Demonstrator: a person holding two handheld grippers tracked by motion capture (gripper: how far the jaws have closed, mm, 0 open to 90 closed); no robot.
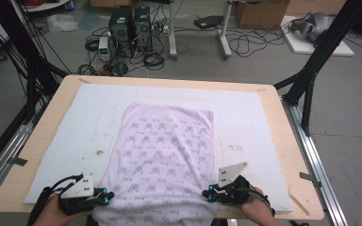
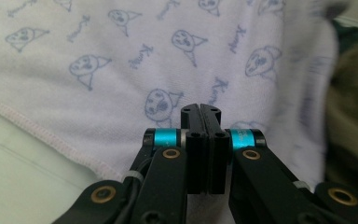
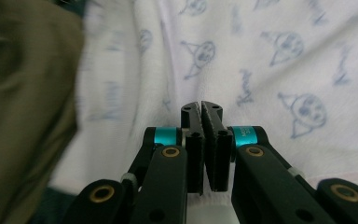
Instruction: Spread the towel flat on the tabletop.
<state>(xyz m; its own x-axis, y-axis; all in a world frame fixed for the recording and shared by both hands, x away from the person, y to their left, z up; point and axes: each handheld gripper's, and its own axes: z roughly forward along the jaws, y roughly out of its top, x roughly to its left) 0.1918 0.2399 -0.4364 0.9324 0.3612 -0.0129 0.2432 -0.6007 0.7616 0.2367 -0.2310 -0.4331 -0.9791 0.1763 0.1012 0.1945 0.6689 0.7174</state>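
Lab – computer towers (image 1: 131,28) on floor, tangled cables (image 1: 245,44), black frame struts (image 1: 318,56), cardboard box (image 1: 260,13)

Pale lilac towel (image 1: 162,155) printed with blue cartoon faces.

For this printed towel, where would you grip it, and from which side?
Grip the printed towel at its two near corners, coming in from the table's near edge. It lies flat with that end hanging over the edge, so the hem is free there; the left gripper and right gripper sit shut there.
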